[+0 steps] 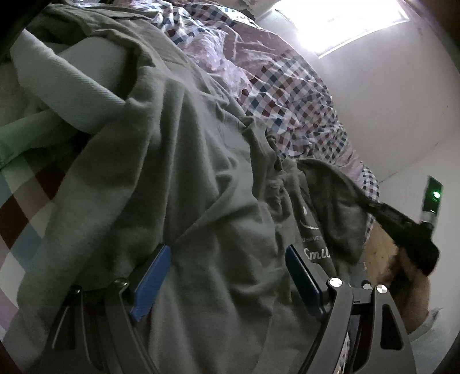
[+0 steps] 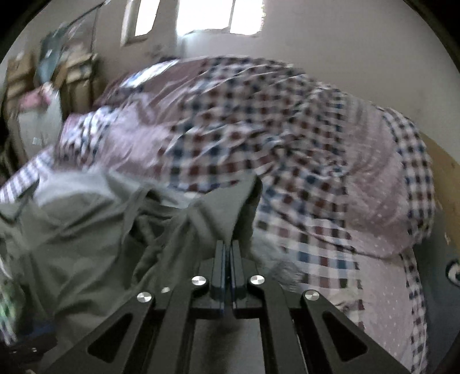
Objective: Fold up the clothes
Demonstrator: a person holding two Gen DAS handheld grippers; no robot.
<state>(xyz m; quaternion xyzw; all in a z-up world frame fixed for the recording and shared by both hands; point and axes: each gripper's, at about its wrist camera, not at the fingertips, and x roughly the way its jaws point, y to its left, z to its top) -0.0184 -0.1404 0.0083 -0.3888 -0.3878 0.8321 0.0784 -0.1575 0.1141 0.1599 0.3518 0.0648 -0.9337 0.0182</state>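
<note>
A grey-green garment (image 1: 187, 172) lies crumpled across the bed, with white lettering (image 1: 316, 253) near its right edge. My left gripper (image 1: 227, 250) hovers just over its middle; the blue pads (image 1: 152, 276) stand wide apart with nothing pinched between them. The right gripper (image 1: 373, 205) reaches in from the right with a hand behind it and pulls a corner of the garment taut. In the right wrist view this gripper (image 2: 228, 244) has its pads pressed together on a fold of the same garment (image 2: 86, 230), which rises from the tips.
A rumpled checked quilt (image 2: 287, 143) (image 1: 287, 95) covers the far side of the bed. A pale green-white cloth (image 1: 57, 86) lies at the left. Cluttered shelves (image 2: 57, 72) stand against the wall under a bright window (image 2: 201, 14). A device with a green light (image 1: 432, 198) is on the right.
</note>
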